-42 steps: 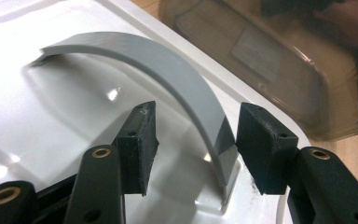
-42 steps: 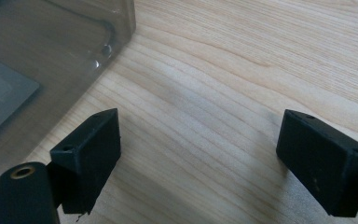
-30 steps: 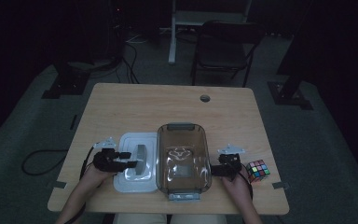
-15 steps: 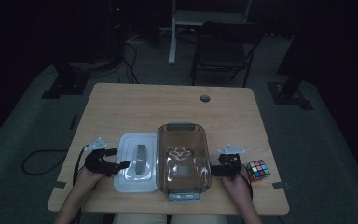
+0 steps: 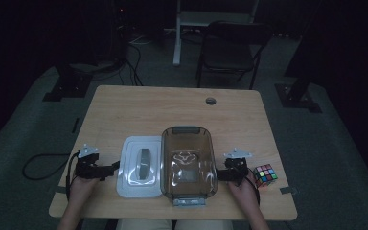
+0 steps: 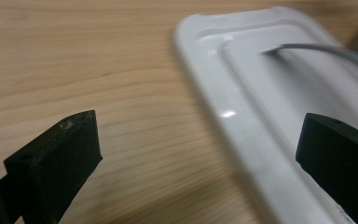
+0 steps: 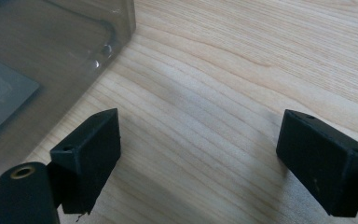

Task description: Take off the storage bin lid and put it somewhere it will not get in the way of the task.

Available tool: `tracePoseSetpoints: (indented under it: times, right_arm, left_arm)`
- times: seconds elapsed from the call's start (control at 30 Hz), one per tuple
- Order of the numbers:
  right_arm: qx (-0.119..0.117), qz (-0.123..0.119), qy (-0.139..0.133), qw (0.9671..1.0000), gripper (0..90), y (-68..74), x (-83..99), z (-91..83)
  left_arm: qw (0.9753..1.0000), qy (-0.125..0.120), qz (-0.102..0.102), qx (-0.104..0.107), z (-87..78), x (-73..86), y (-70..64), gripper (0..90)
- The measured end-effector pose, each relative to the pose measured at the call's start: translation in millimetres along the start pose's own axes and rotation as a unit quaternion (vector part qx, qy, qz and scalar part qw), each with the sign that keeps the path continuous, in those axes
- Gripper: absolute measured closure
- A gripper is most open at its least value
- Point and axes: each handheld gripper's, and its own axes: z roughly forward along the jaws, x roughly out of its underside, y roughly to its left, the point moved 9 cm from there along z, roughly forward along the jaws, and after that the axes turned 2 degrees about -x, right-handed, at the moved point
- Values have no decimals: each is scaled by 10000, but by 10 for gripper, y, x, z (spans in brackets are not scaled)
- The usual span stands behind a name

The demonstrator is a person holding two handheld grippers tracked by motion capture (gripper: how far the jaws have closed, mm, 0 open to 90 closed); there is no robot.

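On the table (image 5: 182,110) a white lid (image 5: 141,166) with a grey handle lies flat, touching the left side of a clear brown container (image 5: 188,163) that stands open side up. The left gripper (image 5: 106,169) sits just beside the lid's left edge with its fingers (image 6: 56,158) spread wide and empty; in the left gripper view one finger hangs over bare wood and the other over the lid's raised rim. The right gripper (image 5: 222,174) rests near the container's right wall, fingers (image 7: 89,154) also wide apart, holding nothing, with a colourful puzzle cube (image 5: 265,174) just beyond the hand. The step in hand looks like taking hold of the lid to set it on the container. To do it well, the left fingers should straddle the lid's rim squarely before closing, since the edge is thin, smooth and likely slippery, while the right gripper steadies the container so it does not slide. No brand, label or writing can be read on anything.
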Motion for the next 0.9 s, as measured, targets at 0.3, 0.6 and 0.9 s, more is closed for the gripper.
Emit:
tracePoseSetpoints:
  times: [0.3, 0.6, 0.9]
  right_arm:
    - [-1, 3, 1, 10000, 135, 0, 0, 0]
    - [0, 0, 6, 10000, 135, 0, 0, 0]
    - [74, 72, 10, 9999, 128, 3, 3, 0]
  left_arm:
    - [9970, 165, -42, -760, -6, 97, 188, 7]
    - [9917, 486, 57, -1189, 76, 229, 275, 7]
    - [9905, 464, -73, -1295, 83, 219, 323, 7]
